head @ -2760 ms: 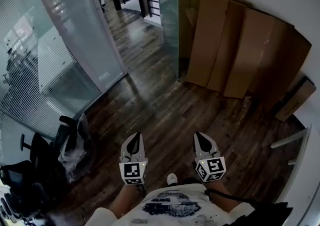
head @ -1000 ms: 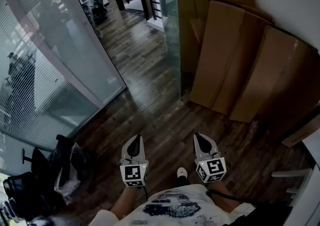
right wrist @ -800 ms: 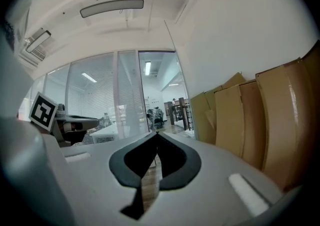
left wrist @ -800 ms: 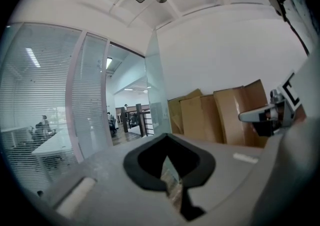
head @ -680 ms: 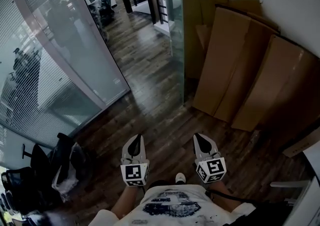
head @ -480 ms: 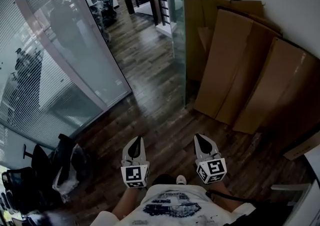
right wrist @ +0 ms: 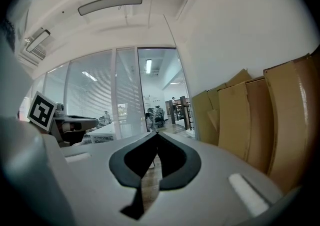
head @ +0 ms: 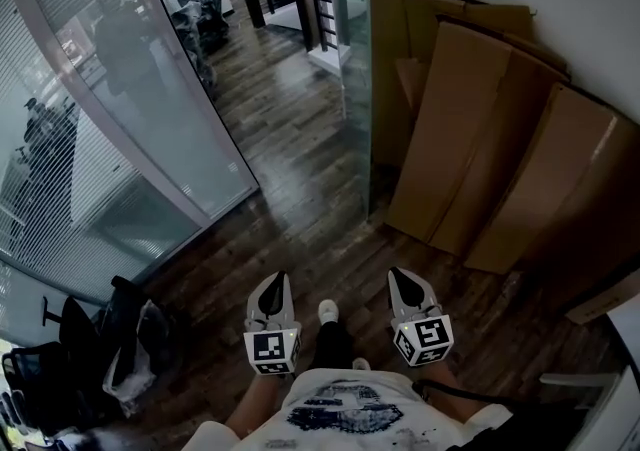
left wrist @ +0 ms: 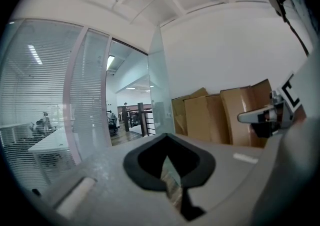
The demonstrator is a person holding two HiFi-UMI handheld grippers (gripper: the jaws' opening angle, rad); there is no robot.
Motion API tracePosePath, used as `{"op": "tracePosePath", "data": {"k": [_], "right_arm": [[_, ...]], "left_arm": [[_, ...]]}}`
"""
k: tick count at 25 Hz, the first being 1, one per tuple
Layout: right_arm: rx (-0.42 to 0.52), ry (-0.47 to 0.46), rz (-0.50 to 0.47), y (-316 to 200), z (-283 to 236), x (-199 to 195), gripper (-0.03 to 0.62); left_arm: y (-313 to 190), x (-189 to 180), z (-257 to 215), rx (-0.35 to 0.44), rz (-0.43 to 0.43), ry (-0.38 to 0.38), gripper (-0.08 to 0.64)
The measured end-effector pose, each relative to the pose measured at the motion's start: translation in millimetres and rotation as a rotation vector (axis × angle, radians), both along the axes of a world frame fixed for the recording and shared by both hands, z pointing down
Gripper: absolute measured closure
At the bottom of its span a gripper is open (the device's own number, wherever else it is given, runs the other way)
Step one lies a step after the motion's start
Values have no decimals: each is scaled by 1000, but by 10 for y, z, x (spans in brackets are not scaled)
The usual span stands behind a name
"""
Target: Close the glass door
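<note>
The glass door [head: 352, 69] stands swung open, edge-on to me, just left of the cardboard; in the left gripper view the glass door [left wrist: 157, 94] rises ahead beside the open doorway. My left gripper [head: 273, 282] and right gripper [head: 402, 277] are held side by side low in the head view, pointing at the doorway and well short of the door. Both are shut with nothing between the fingers: the tips meet in the left gripper [left wrist: 167, 136] and in the right gripper [right wrist: 157, 134].
Large cardboard sheets [head: 480, 139] lean on the right wall behind the door. A curved glass partition with blinds [head: 100, 139] runs along the left. Office chairs and a bag [head: 130, 339] sit at lower left. The person's shoe [head: 327, 311] is on the wooden floor between the grippers.
The person has walked toward the doorway, so door and cardboard are nearer. A shoe has stepped forward between the grippers. Both grippers stay shut and level.
</note>
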State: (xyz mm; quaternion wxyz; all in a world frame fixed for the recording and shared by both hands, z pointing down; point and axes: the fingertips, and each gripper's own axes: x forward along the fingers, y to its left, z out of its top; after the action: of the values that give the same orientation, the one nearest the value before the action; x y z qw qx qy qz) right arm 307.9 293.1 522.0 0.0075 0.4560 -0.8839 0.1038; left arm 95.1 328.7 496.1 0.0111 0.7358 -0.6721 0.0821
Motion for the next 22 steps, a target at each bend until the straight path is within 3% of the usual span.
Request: {"op": "tracePosePath", "data": {"k": [22], "right_arm": [[-24,42,20,-1840,-27,-811,584]], "left_arm": [[-1949,-813,19,-13,45,1,557]]}}
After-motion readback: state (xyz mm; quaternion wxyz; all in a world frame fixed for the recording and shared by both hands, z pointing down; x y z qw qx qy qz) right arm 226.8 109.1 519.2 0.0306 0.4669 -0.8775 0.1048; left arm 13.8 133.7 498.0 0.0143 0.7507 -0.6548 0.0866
